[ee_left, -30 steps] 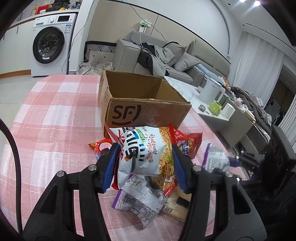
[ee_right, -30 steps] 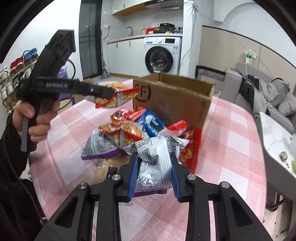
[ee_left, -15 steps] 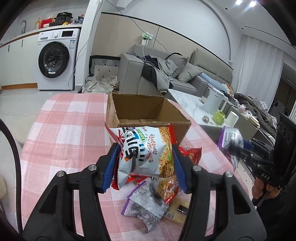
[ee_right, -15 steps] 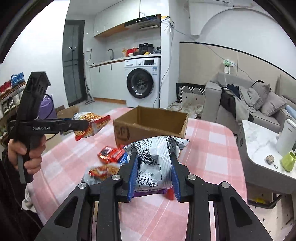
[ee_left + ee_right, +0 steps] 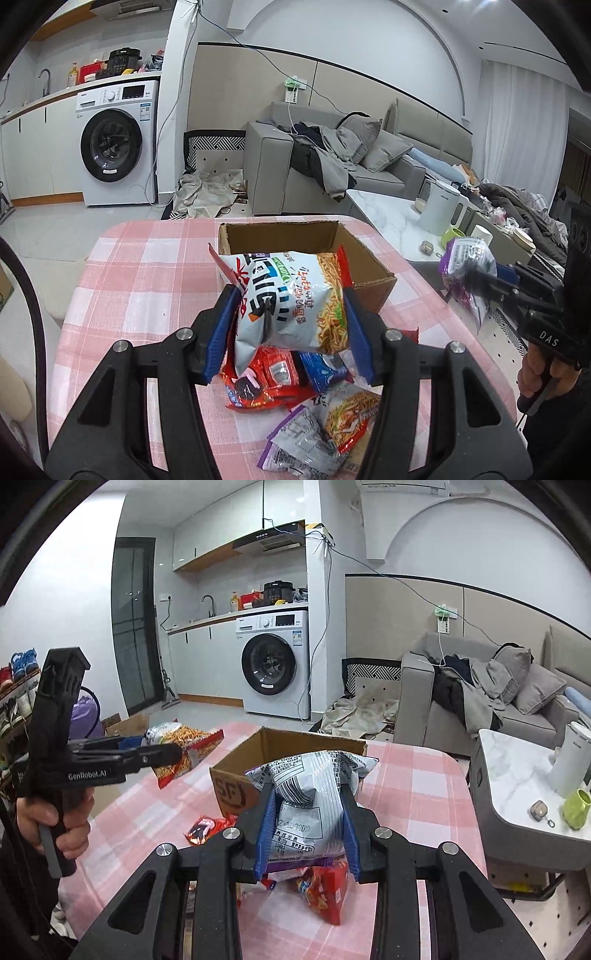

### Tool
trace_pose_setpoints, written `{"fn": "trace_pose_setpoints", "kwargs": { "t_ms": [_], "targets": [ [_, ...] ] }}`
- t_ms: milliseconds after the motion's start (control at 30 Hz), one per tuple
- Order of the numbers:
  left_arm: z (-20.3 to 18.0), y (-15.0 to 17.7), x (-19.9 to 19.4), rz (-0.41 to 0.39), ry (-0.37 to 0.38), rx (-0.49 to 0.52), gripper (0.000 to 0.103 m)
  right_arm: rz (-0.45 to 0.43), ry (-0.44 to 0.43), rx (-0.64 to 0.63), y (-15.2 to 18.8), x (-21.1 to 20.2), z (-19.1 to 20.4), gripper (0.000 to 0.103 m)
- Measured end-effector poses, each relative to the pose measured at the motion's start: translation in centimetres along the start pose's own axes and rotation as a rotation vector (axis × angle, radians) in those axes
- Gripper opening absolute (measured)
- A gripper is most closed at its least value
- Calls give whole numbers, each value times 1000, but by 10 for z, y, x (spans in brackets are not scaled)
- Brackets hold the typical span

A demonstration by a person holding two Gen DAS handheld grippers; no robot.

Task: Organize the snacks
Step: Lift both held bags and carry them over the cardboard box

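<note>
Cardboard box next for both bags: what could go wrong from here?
1. Both hand-held grippers carry a bag: the left hand-held gripper holds the noodle-snack bag, the right hand-held gripper the silver bag. Heading for the cardboard box together, they could collide.
2. Each bag is pinched at its puffy middle, so it may slip out.
3. The snack pile lies against the box's front; a low approach could scatter it.

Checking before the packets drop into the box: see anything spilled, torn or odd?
Nothing stands out. The noodle-snack bag in the left gripper and the silver bag in the right gripper look sealed; the cardboard box sits upright.
</note>
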State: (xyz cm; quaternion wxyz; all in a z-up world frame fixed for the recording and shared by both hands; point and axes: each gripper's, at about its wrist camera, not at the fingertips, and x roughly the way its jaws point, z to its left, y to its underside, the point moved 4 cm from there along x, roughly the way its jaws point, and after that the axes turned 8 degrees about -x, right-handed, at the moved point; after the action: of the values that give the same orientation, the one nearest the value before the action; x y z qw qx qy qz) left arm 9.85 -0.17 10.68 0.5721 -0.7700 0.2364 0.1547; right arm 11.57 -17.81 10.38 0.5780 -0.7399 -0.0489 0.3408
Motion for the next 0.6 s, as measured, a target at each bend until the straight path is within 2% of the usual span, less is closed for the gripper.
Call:
{"fn": "trace_pose_setpoints", "kwargs": {
  "t_ms": [367,600],
  "targets": [
    [6,-26,47,24,-28,-4,53,3,-28,25,-31,38,-1,32],
    [13,-39,82,40,-56,-7,53,15,-48,51,-40,68,-4,33]
  ]
}}
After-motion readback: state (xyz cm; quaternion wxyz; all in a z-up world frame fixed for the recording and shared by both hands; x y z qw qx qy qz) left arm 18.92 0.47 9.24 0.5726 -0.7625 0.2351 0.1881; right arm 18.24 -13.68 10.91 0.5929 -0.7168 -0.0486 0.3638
